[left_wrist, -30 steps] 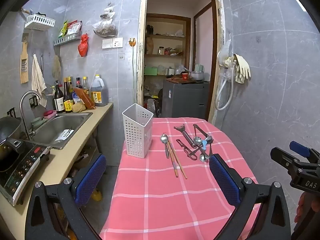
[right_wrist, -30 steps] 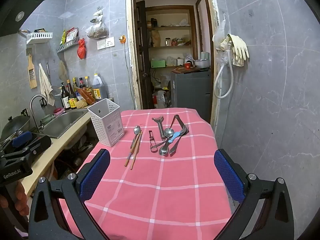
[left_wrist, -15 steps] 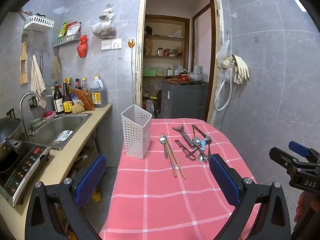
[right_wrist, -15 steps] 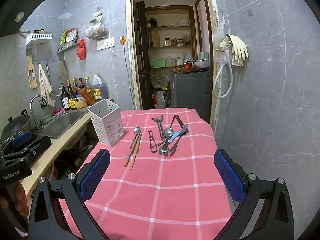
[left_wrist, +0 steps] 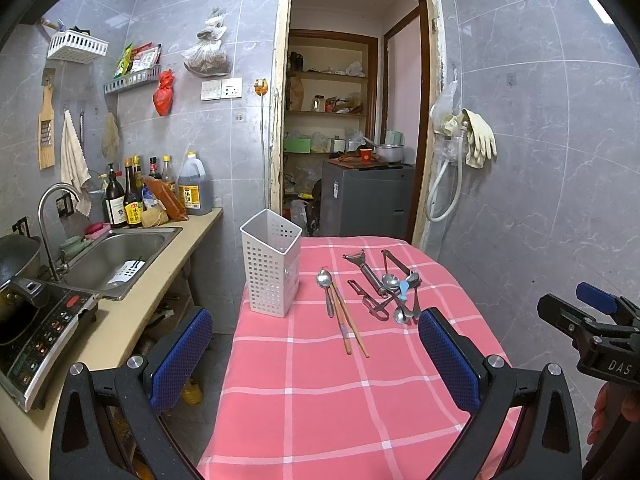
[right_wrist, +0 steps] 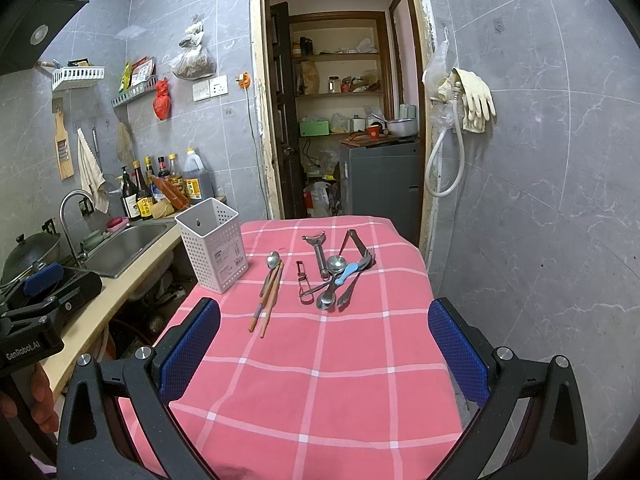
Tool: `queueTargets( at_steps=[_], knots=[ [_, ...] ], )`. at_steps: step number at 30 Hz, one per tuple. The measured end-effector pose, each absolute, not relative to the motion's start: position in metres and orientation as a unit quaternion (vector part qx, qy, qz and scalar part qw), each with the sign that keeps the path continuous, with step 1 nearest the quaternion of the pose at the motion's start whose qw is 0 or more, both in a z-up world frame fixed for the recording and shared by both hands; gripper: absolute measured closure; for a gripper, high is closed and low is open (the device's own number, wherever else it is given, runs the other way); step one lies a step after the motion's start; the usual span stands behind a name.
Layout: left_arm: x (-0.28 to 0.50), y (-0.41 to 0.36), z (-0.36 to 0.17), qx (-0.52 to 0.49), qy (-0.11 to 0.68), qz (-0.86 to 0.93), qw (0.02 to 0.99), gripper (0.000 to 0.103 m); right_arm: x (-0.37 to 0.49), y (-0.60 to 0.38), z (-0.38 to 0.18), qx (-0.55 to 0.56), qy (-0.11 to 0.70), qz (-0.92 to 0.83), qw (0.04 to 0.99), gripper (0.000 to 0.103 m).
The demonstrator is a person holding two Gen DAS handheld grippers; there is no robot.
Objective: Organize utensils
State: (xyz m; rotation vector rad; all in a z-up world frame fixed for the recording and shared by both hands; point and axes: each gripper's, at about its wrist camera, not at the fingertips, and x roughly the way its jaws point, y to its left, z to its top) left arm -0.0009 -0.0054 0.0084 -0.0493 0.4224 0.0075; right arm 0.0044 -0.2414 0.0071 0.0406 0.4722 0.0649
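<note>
Utensils lie loose on the pink checked tablecloth [right_wrist: 320, 380], well ahead of both claws and none yet in the white perforated holder [right_wrist: 214, 246], which stands upright ahead and to the left of the right claw [right_wrist: 324, 354], near the table's left edge. Both claws are spread wide and hold nothing; the left claw [left_wrist: 316, 360] hangs at the near end of the table, with the holder ahead and slightly left of its centre line. Straight ahead of the left claw lie a spoon [left_wrist: 325, 286] and a pair of chopsticks [left_wrist: 349, 326], side by side and touching. Ahead and right of them sits a tangle: a peeler [right_wrist: 319, 250], tongs [right_wrist: 354, 242], a blue-handled spoon [right_wrist: 347, 272] and more spoons [right_wrist: 330, 294] crossed over one another. The likely trouble is in that pile: closing on one handle may drag its neighbours along or flip one off the far right edge, since they overlap. The chopsticks are thin and lie flat on soft cloth, so the fingers may pinch fabric with them or lift only one stick. The holder looks light and sits close to the edge over the gap beside the counter [left_wrist: 132, 320]; a handle striking its rim at a slant could tip or shove it off.
</note>
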Motion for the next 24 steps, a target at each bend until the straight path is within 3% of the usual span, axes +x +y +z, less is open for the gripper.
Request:
queueTargets(
  at_steps=[24],
  knots=[
    [-0.0099, -0.0124, 0.0133, -0.022, 0.206, 0.001, 0.978, 0.0, 0.0026, -0.2452, 0.0072, 0.021, 0.234, 0.032, 0.971, 0.001]
  ],
)
